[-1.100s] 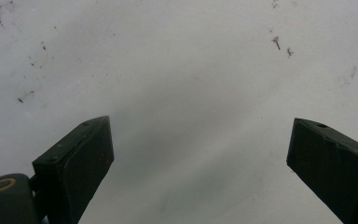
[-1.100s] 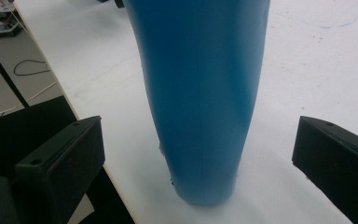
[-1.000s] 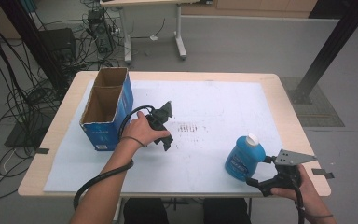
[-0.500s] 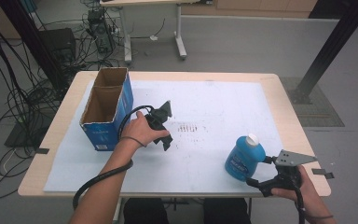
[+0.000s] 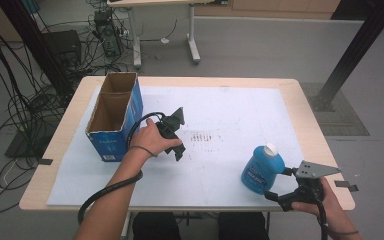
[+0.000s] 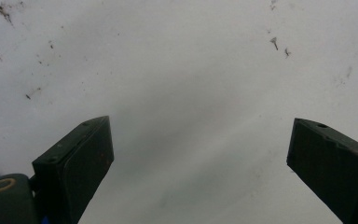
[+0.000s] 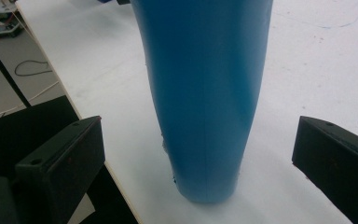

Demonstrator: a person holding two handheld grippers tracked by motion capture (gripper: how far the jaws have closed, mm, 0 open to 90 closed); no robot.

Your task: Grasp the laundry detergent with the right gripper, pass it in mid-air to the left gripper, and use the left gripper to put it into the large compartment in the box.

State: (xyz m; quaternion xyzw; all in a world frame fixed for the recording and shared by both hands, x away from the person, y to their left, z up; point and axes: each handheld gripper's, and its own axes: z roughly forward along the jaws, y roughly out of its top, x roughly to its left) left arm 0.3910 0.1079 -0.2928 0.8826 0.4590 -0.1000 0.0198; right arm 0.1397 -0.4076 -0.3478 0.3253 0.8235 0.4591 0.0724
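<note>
The blue bottle stands between the wide right tongs, white cap seen from above; left tongs wide.

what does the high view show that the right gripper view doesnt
The high view alone shows the open cardboard box, the left gripper beside it, and the blue bottle's white cap. The right gripper view alone shows, close up, the two black jaws of the right gripper standing wide on either side of the bottle's base, neither touching it. Both show the blue bottle upright on the white mat near the table's edge.
</note>
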